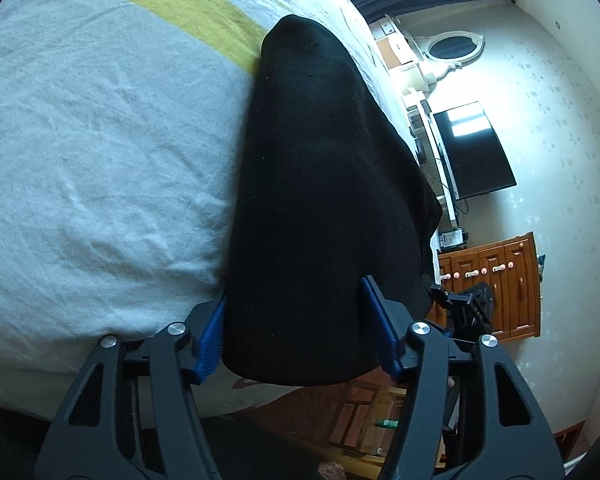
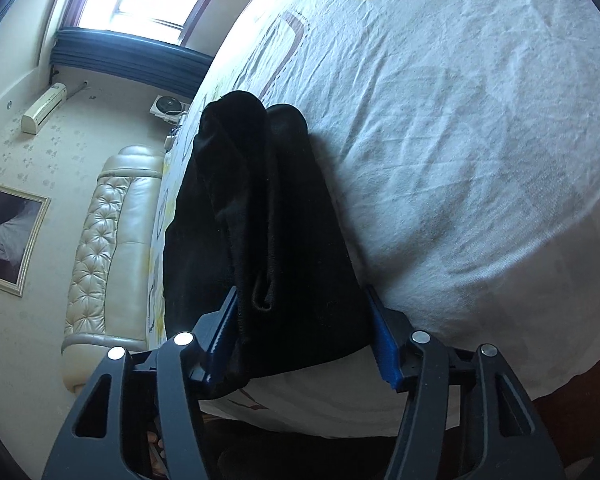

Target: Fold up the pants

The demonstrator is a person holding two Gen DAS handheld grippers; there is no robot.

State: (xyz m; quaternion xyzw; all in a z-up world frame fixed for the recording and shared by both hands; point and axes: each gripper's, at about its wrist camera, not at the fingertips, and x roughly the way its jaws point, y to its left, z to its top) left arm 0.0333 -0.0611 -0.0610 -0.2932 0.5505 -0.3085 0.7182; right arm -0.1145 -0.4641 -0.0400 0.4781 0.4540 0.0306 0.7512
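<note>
— Left wrist view: the black pants (image 1: 320, 200) are lying along the bed (image 1: 100, 160) near its edge, and the left gripper (image 1: 300, 324) is standing spread wide around them.

— The right gripper (image 2: 304, 336) is also gaping wide, straddling the bunched legs, gripping nothing.

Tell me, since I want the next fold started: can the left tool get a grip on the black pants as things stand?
Probably yes: the left tool is open with the black pants already lying between its fingers on the bed, nothing blocking.
</note>
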